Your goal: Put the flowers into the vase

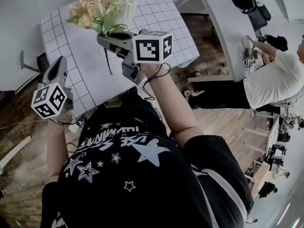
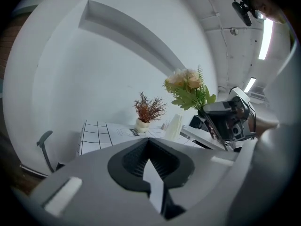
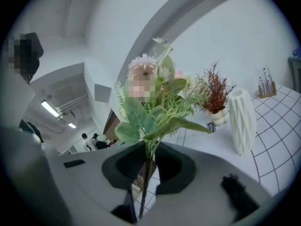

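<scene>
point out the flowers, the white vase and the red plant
flowers (image 3: 133, 113): right gripper view, on a green leaf
white vase (image 3: 243, 121): right gripper view, middle of its ribbed body
red plant (image 3: 215, 92): right gripper view, on its red sprigs

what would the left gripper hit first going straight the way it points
Likely the small potted red plant, dead ahead of the left gripper, though depth is unclear; the white vase stands right of that line.

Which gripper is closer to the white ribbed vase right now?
Right. The right gripper, clamping the flowers, sits just short of the vase; the left gripper hangs back at the table's edge.
</scene>
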